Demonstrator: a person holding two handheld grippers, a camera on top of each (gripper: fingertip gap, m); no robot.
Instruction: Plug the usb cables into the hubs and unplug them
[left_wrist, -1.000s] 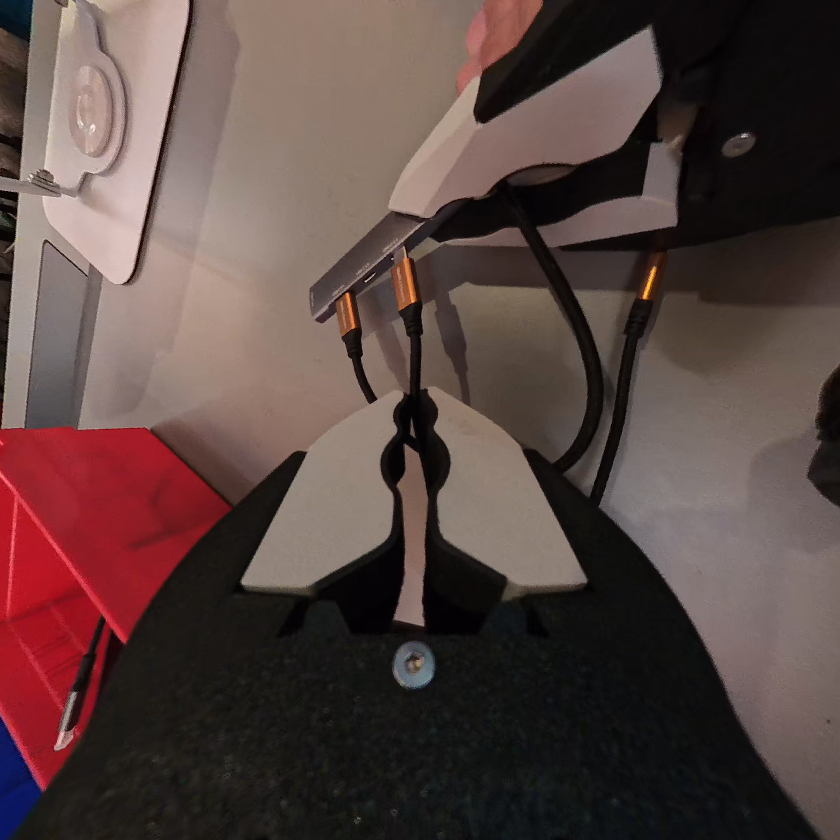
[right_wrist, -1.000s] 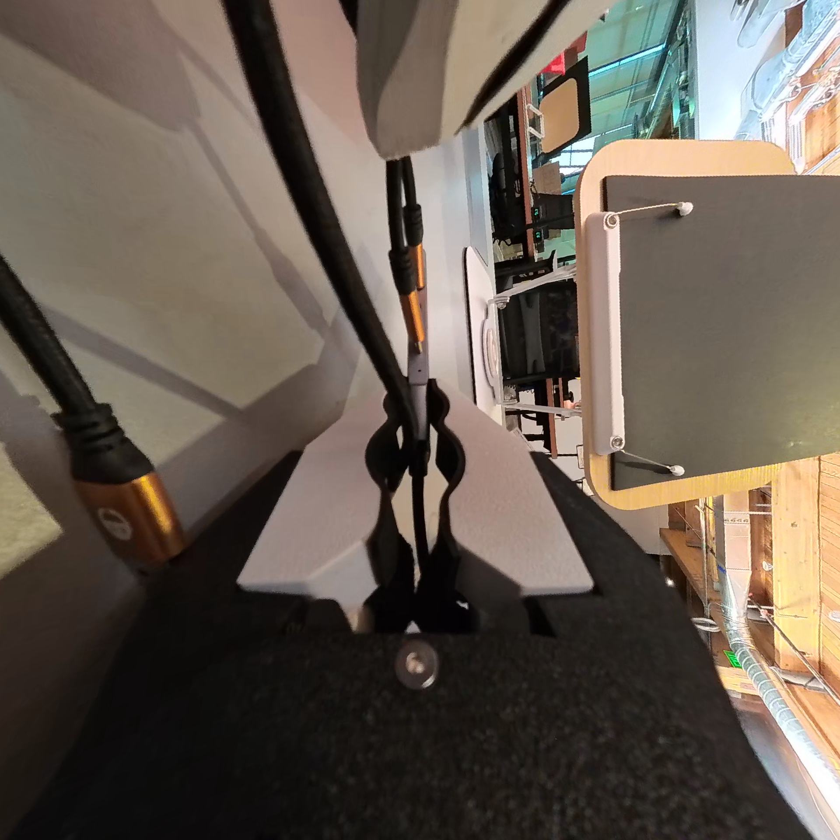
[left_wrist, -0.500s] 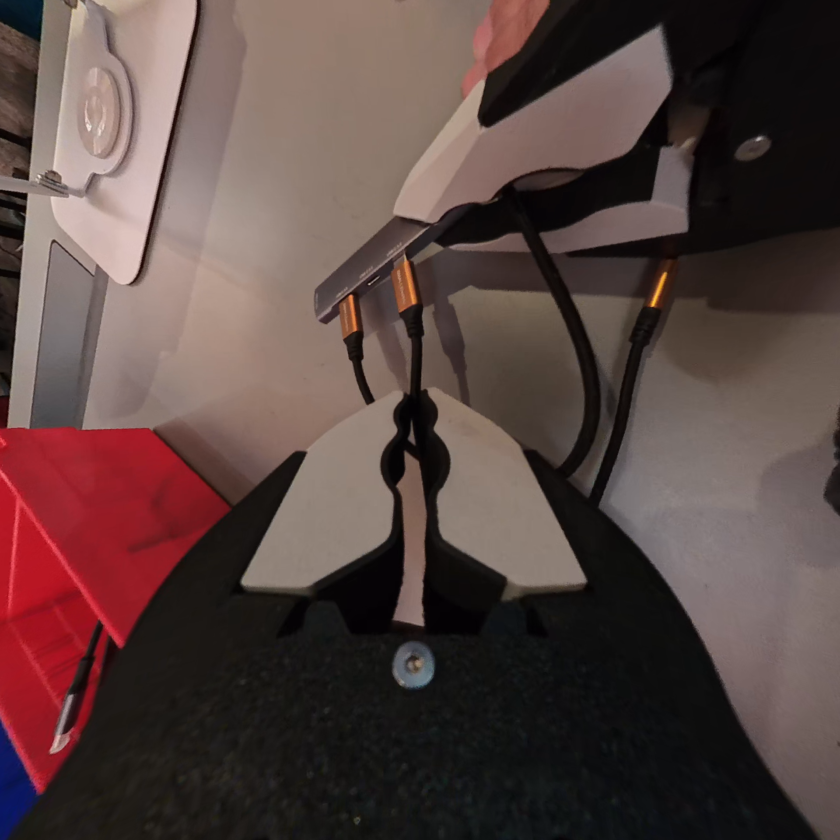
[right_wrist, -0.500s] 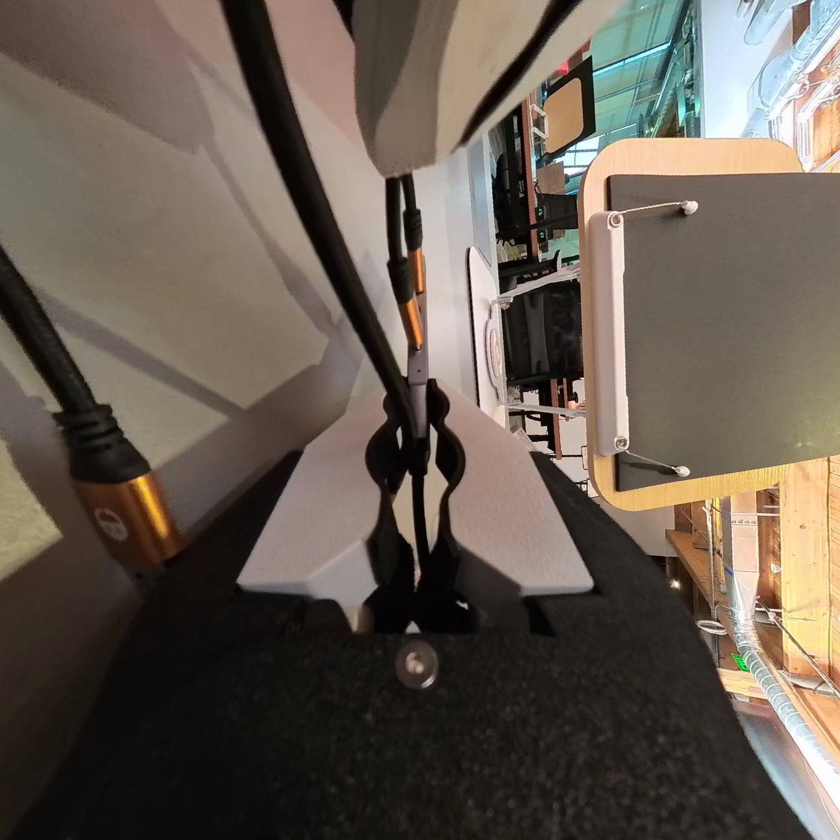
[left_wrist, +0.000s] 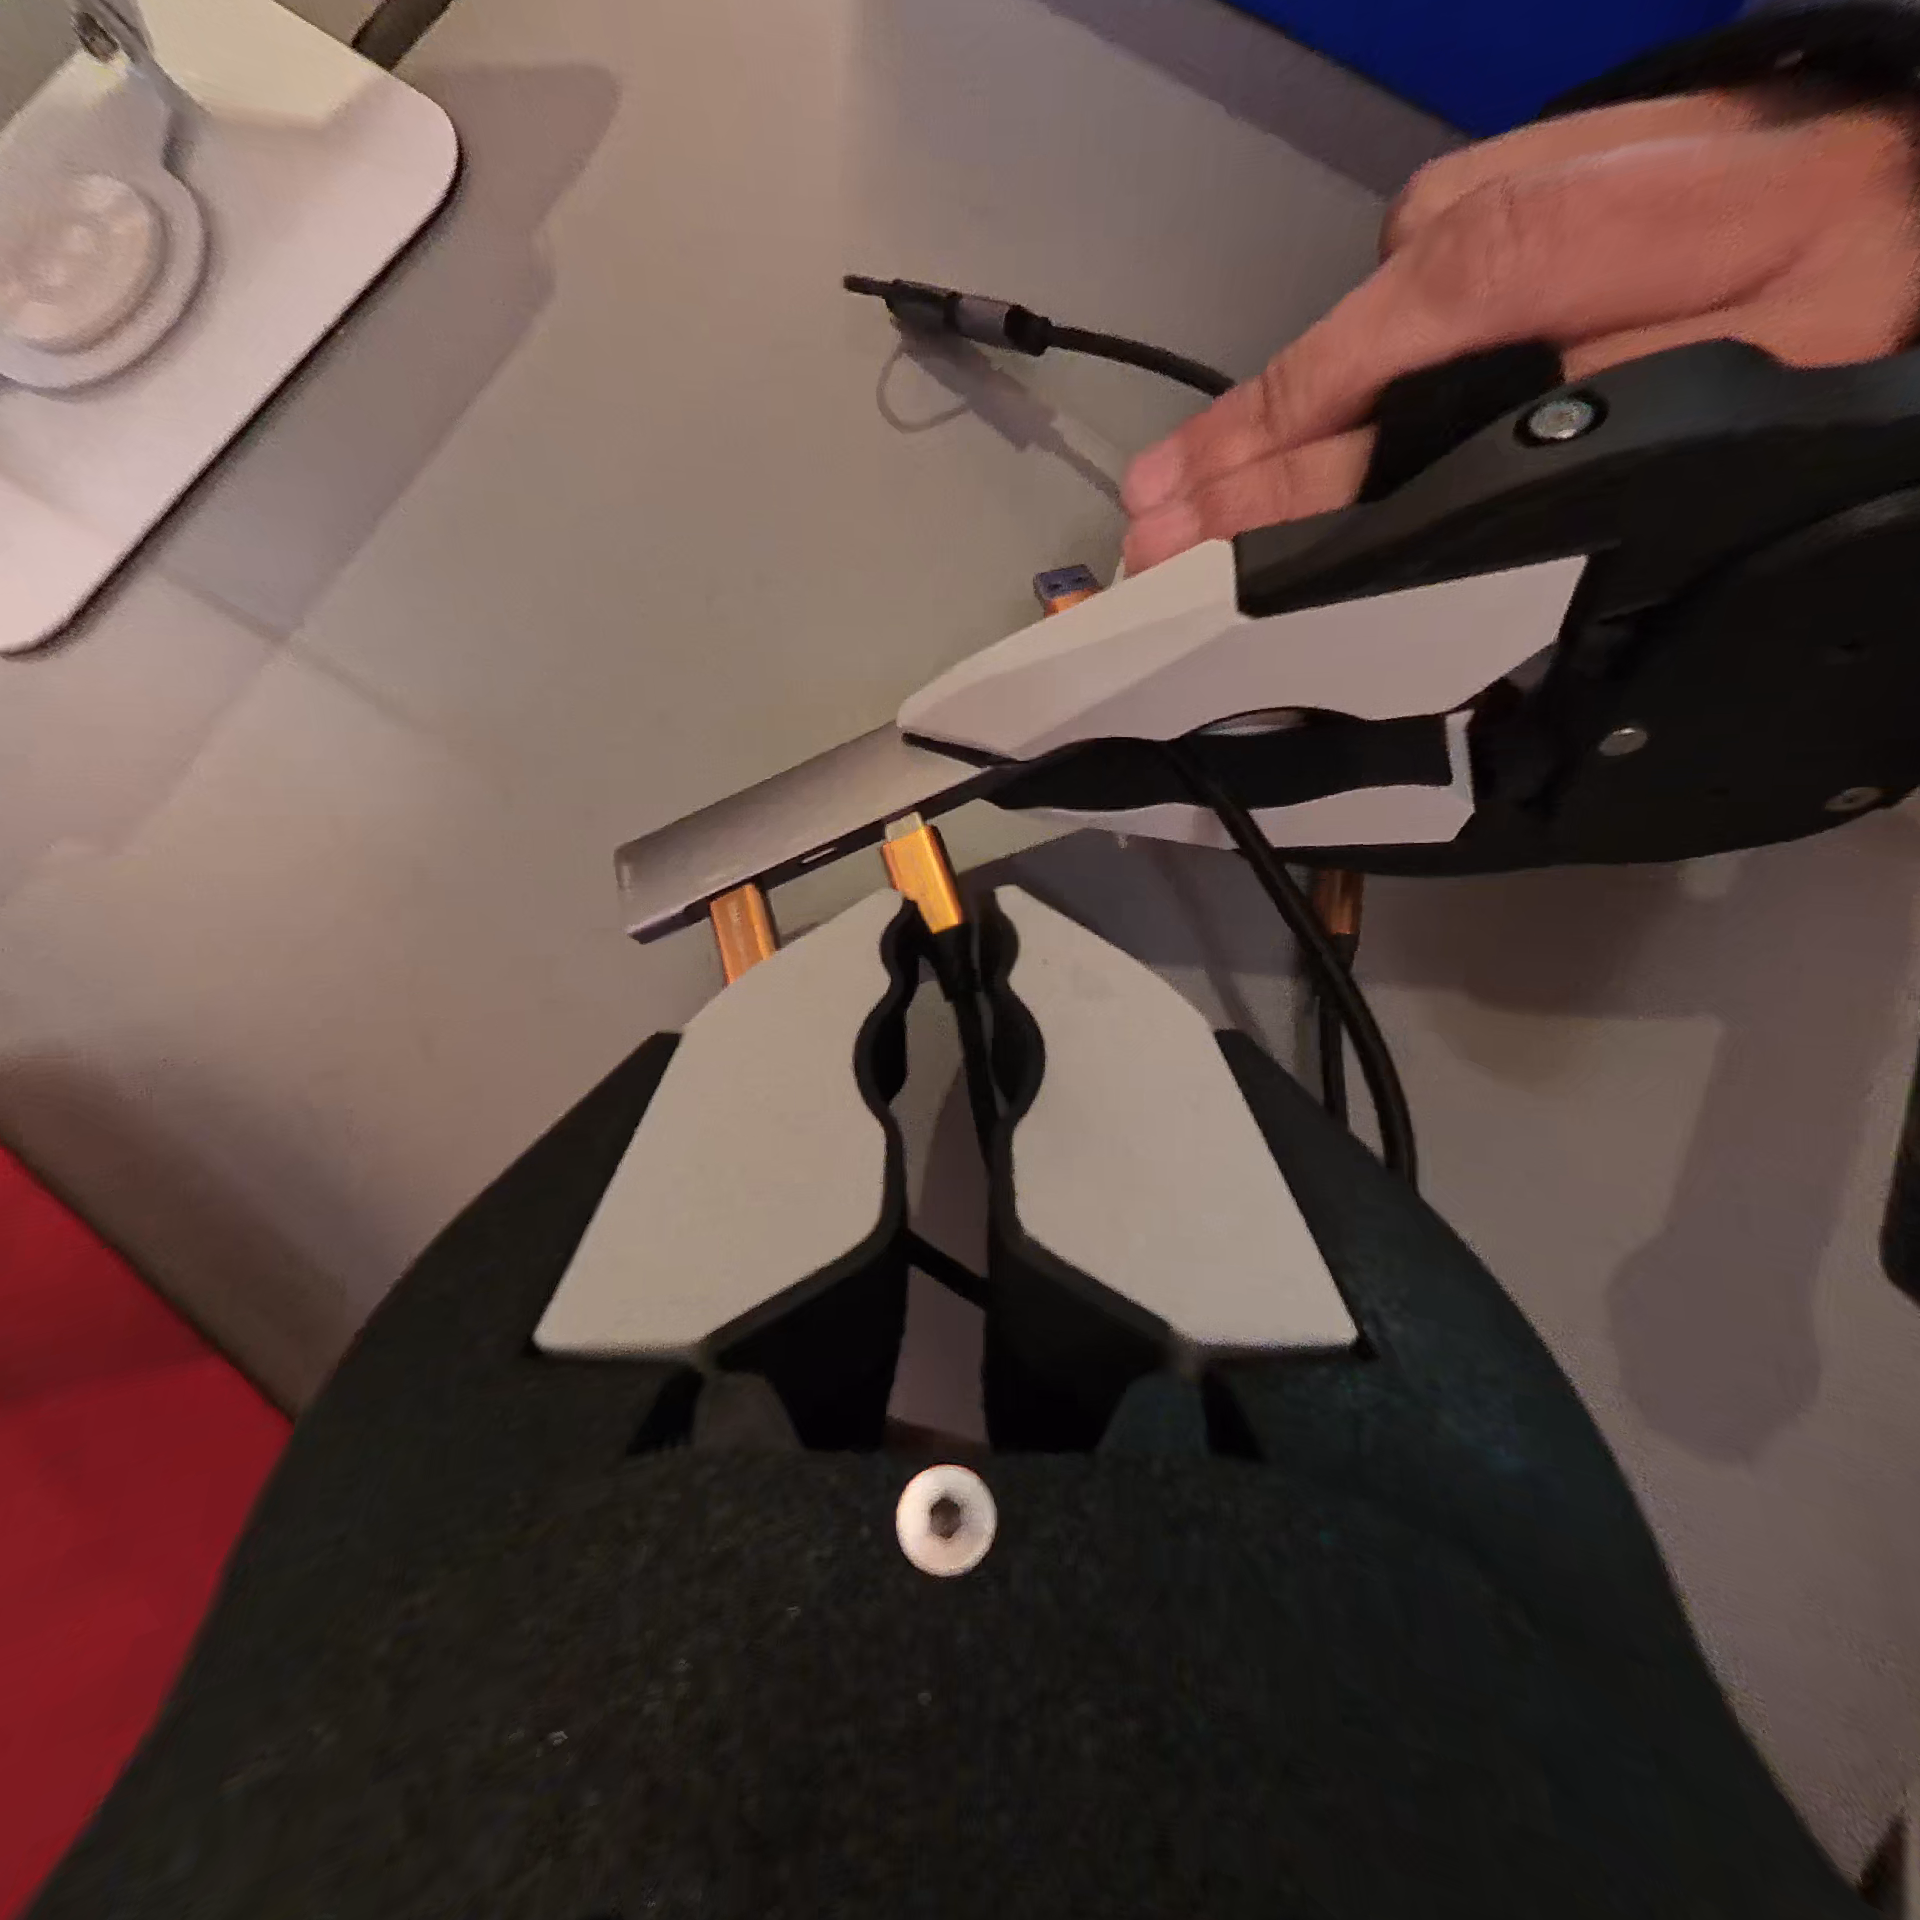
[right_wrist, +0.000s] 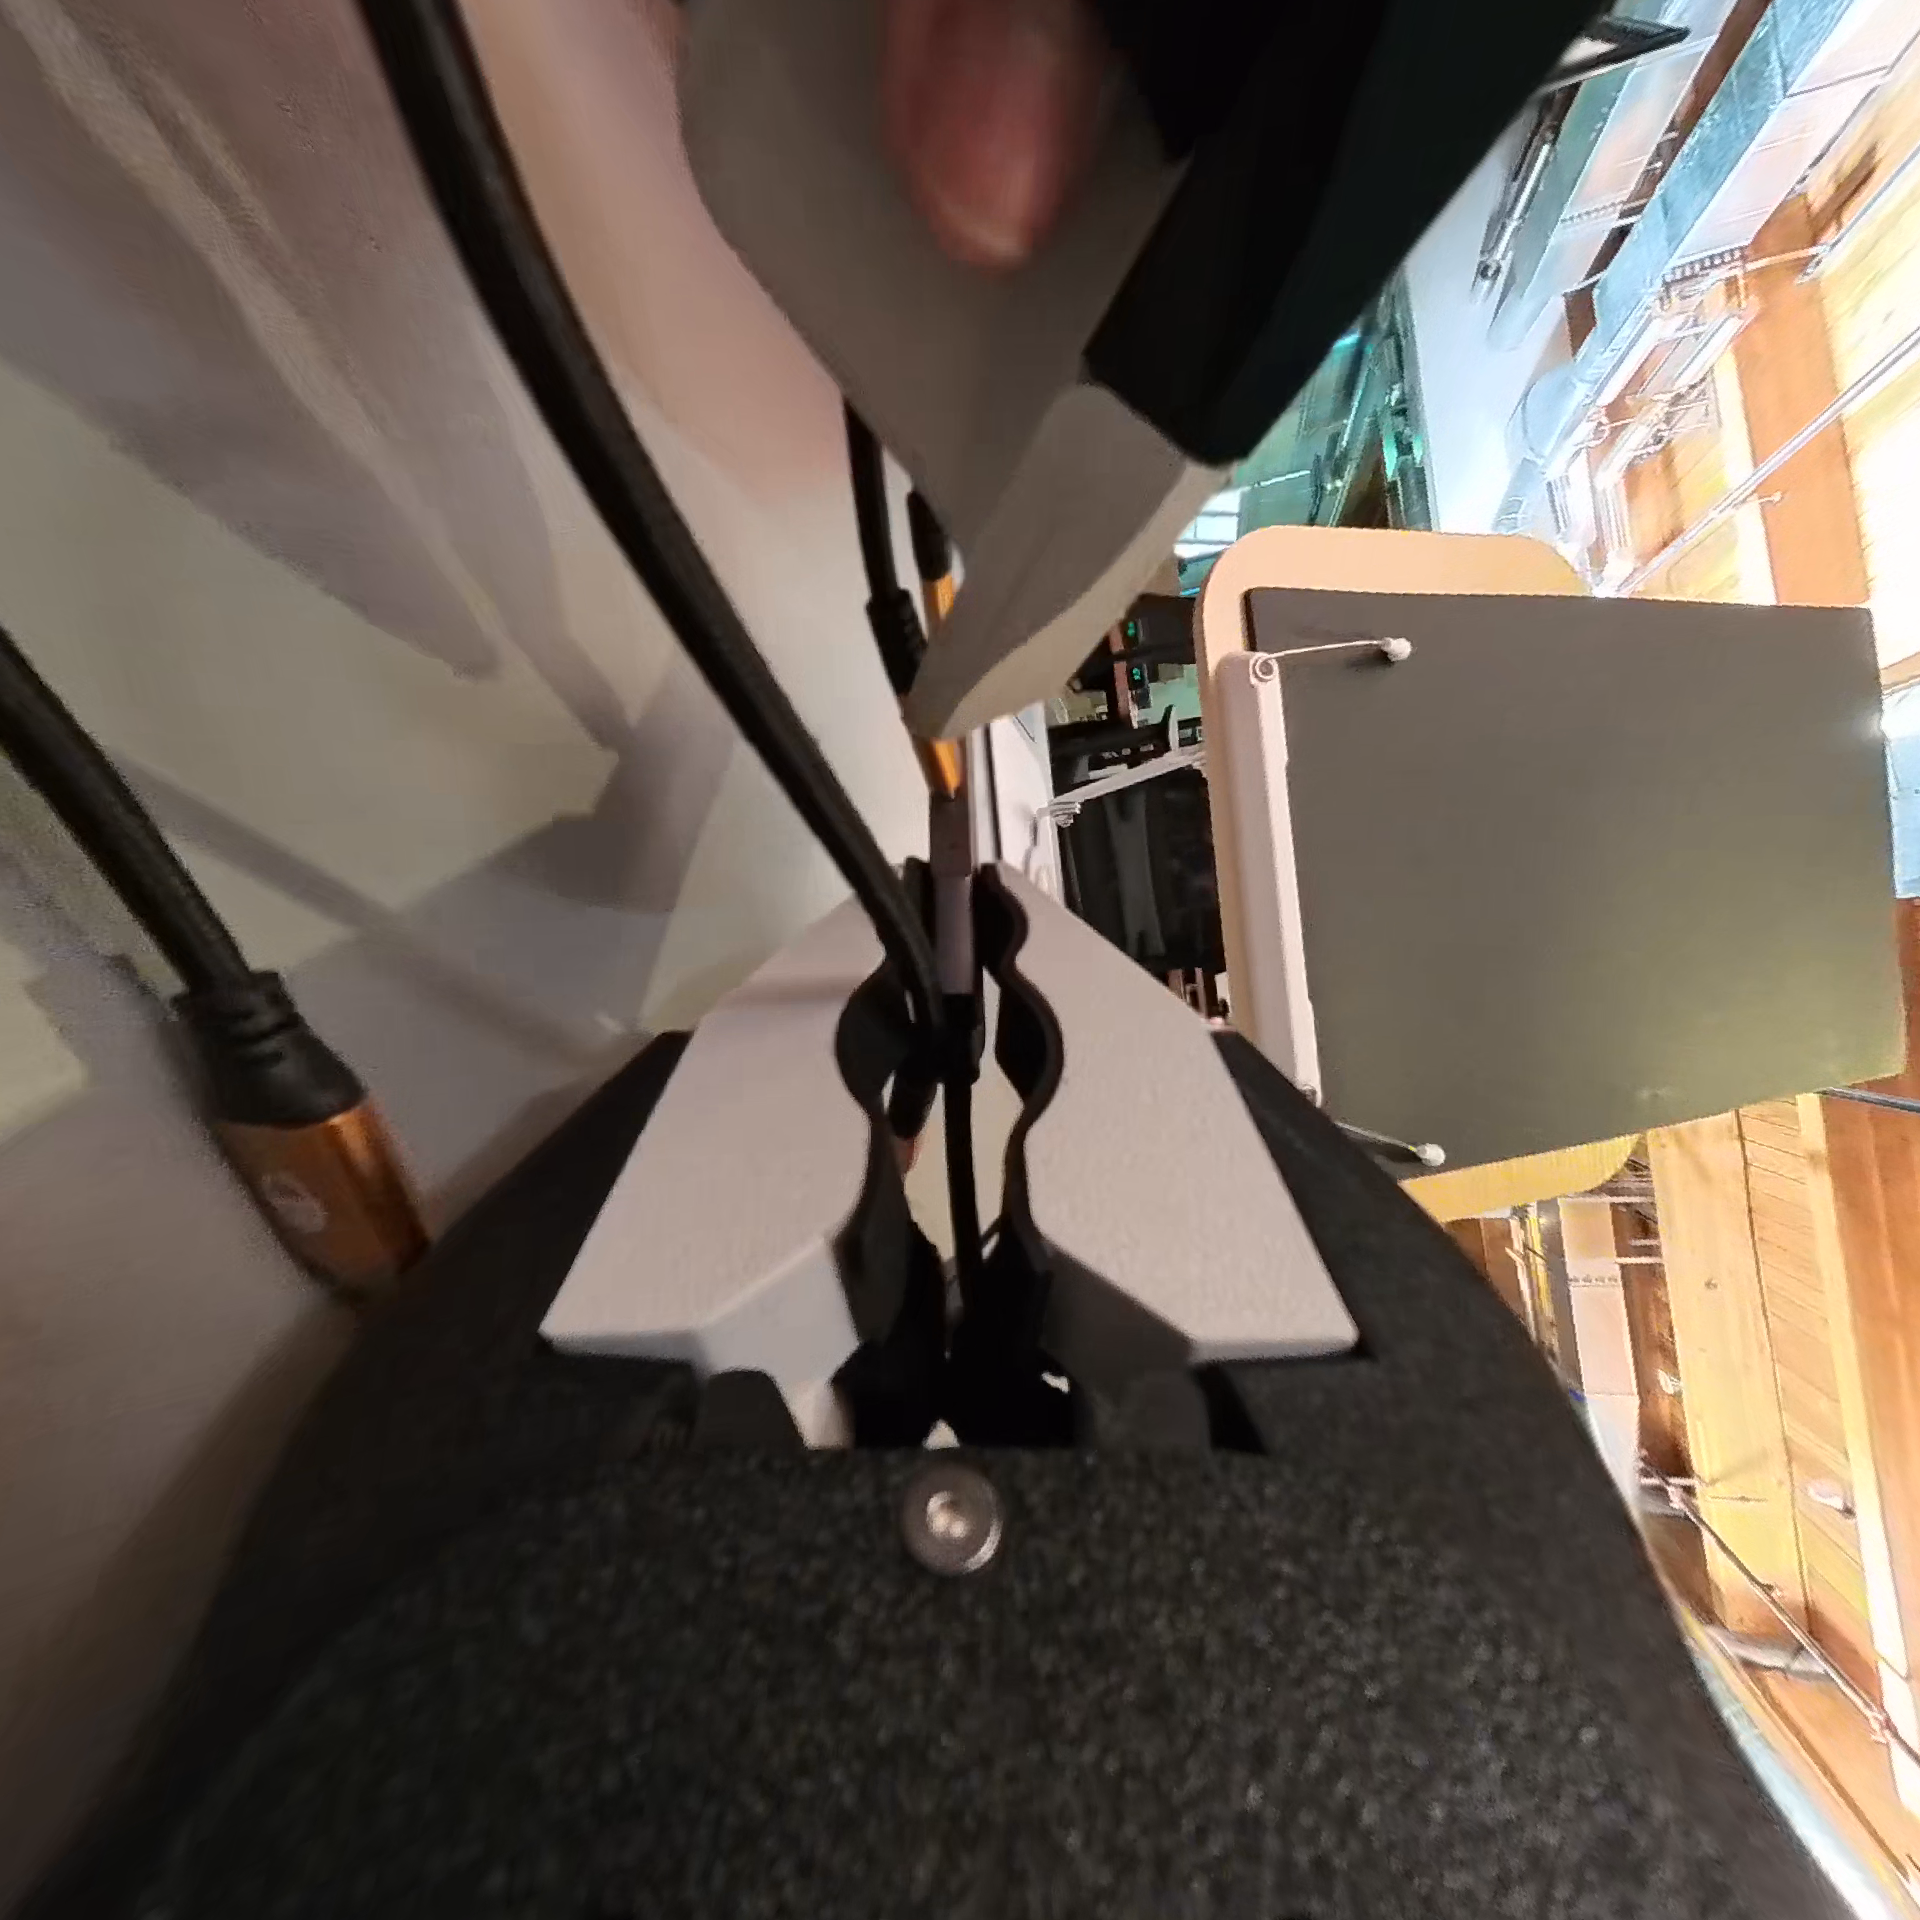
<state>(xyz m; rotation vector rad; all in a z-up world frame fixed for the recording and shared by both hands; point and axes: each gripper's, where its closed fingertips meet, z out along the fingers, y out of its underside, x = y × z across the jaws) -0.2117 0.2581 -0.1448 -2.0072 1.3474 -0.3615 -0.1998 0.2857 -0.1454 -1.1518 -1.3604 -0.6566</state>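
A flat grey hub (left_wrist: 748, 842) is held above the table by my right gripper (left_wrist: 935, 753), which is shut on one end of it. Two orange-collared plugs (left_wrist: 920, 878) (left_wrist: 740, 930) stand at the hub's near edge; the nearer one shows a bit of bare metal tip. A third orange plug (left_wrist: 1335, 904) hangs behind. My left gripper (left_wrist: 945, 914) is just below the hub, jaws a little apart, with that plug's black cable running between them. In the right wrist view my right gripper (right_wrist: 951, 883) clamps the hub (right_wrist: 954, 925) edge-on, with the left gripper's finger (right_wrist: 1039, 520) above.
The hub's own black lead ends in a grey plug (left_wrist: 956, 312) lying on the table. A white pad with a round disc (left_wrist: 156, 260) lies at the far left and a red bin (left_wrist: 104, 1455) at the near left. A person's hand (left_wrist: 1558, 260) holds the right gripper. A dark panel on a board (right_wrist: 1558, 883) stands to the right. My left and right fingertips are right by each other.
My left gripper slid up the cable to just under the plug and its jaws loosened. The view swung, so the hub looks closer. The right gripper kept hold of the hub.
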